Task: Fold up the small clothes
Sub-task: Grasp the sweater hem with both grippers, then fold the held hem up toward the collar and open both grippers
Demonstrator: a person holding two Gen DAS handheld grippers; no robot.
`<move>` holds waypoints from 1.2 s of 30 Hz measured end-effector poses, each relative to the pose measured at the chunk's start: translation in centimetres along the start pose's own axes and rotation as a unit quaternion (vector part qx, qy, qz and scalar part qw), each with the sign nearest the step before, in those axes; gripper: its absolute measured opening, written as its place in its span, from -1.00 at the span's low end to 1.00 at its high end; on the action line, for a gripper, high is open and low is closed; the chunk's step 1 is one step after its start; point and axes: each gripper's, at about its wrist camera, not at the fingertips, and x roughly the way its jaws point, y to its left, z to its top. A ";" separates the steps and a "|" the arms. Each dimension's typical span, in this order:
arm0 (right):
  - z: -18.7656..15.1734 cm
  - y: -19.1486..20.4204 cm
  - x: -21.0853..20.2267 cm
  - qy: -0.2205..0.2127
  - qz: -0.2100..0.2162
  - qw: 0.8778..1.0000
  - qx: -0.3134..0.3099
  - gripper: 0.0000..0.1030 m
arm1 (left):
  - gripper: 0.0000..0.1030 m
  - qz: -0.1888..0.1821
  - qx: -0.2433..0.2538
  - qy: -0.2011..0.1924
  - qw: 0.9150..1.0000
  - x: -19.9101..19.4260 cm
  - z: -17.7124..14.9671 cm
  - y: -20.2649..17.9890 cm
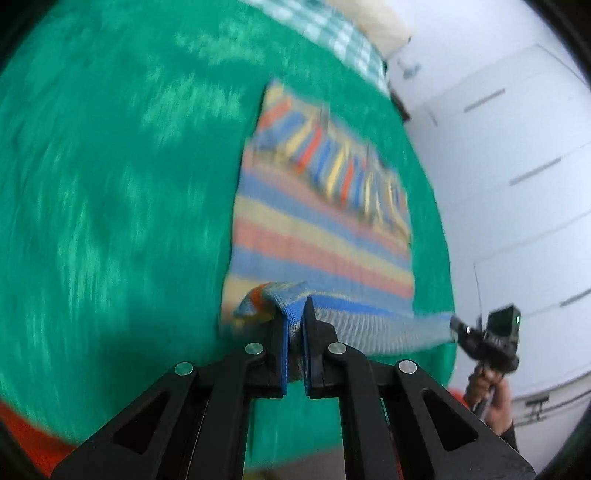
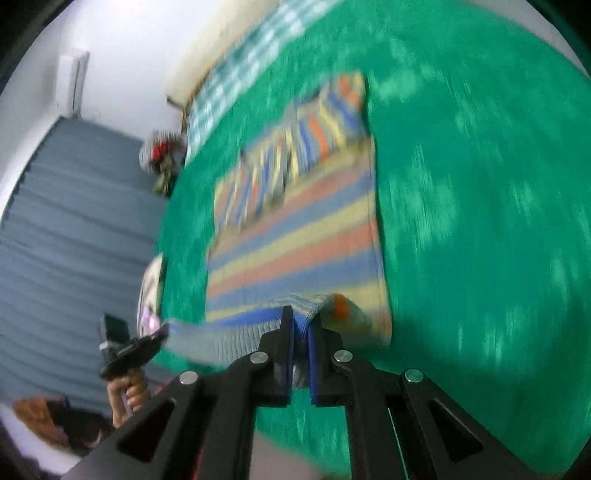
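A small striped knit garment (image 1: 317,236), in blue, yellow and red bands, lies on the green blanket (image 1: 110,184); it also shows in the right wrist view (image 2: 295,240). Its far part is folded over. My left gripper (image 1: 295,314) is shut on the near hem at its left corner. My right gripper (image 2: 301,321) is shut on the same hem at its right corner. The hem is lifted and stretched between the two grippers. The right gripper shows at the right of the left wrist view (image 1: 480,332); the left gripper shows at the left of the right wrist view (image 2: 129,347). Both views are blurred.
A checked green-and-white cloth (image 1: 332,29) lies at the far end of the bed, also seen in the right wrist view (image 2: 236,74). White cupboard doors (image 1: 517,166) stand to the right. A blue curtain (image 2: 74,221) hangs to the left. A red-and-grey bundle (image 2: 162,155) sits by the bed.
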 end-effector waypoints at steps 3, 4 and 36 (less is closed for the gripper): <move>4.7 -0.3 1.9 -0.038 -0.001 0.999 0.016 -0.88 | -0.93 0.009 0.003 -0.023 1.000 2.6 5.5 -0.6; 6.5 -0.3 2.8 -0.047 -0.007 0.999 0.019 -0.88 | -0.93 0.015 0.007 -0.027 0.999 3.5 7.0 -0.9; 28.7 -6.2 12.0 -0.201 0.001 0.971 0.128 0.11 | 0.28 0.051 -0.066 -0.147 0.986 12.2 30.0 -0.3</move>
